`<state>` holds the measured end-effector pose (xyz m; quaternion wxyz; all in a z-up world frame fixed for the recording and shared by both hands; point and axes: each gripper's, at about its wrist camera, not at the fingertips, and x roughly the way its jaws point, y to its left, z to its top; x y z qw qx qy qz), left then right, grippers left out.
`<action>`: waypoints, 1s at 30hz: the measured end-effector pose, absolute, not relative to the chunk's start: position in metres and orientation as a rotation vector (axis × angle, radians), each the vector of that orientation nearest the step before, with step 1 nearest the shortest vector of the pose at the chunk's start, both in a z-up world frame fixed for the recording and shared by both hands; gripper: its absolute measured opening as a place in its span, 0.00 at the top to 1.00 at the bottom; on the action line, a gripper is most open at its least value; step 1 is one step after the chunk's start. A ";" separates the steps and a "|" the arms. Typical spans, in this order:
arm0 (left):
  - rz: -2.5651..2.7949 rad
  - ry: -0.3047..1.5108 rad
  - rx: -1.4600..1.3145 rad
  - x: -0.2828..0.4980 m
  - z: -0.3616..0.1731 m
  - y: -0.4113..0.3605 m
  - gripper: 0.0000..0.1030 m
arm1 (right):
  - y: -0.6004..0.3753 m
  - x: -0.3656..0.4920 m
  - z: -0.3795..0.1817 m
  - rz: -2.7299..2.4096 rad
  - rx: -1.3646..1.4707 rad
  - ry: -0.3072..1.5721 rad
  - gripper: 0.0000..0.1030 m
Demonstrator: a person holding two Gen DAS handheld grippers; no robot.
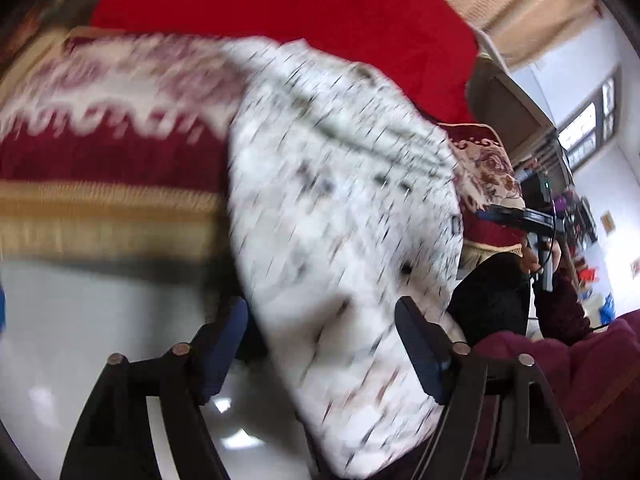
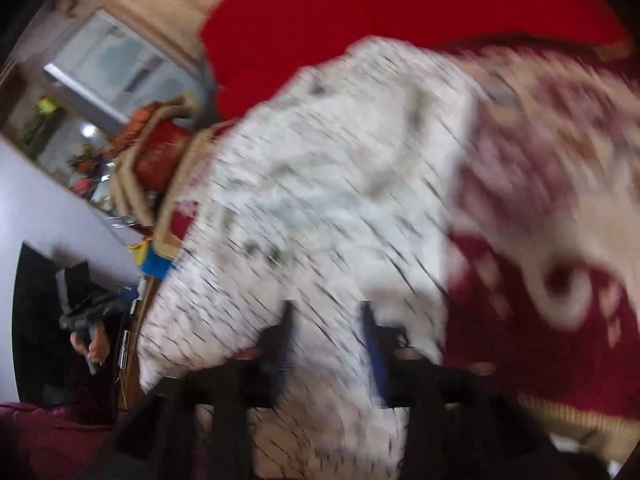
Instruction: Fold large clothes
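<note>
White speckled garment (image 1: 344, 208) draped off sofa (image 1: 100, 160) front edge, long axis toward both tools; left gripper (image 1: 320, 344) spread around it, right gripper (image 2: 328, 332) apparently pinching it.

The garment (image 1: 340, 184) lies on the patterned sofa cover (image 1: 112, 128), its near edge between both hand-held grippers' fingers

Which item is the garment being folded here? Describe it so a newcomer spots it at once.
Start from the dark red sofa cover with cream floral pattern, below the plain bright red blanket. Draped over its front edge is the white fuzzy garment flecked with short dark dashes, running down between the left gripper fingers. It is the only white, speckled fabric; everything around it is red, maroon or beige.
</note>
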<state>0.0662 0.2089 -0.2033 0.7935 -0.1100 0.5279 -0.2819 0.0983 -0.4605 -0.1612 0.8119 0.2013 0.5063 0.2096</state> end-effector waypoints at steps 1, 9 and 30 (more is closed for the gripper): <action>-0.596 1.147 -0.276 0.059 -0.212 0.219 0.25 | -0.464 0.097 -0.176 0.442 0.456 1.081 0.16; -0.625 1.264 -0.469 0.033 -0.265 0.235 0.22 | -0.489 0.066 -0.269 0.320 0.466 1.300 0.14; -0.899 1.090 -0.560 0.020 -0.245 0.199 0.92 | -0.379 0.074 -0.267 0.641 0.305 1.179 0.90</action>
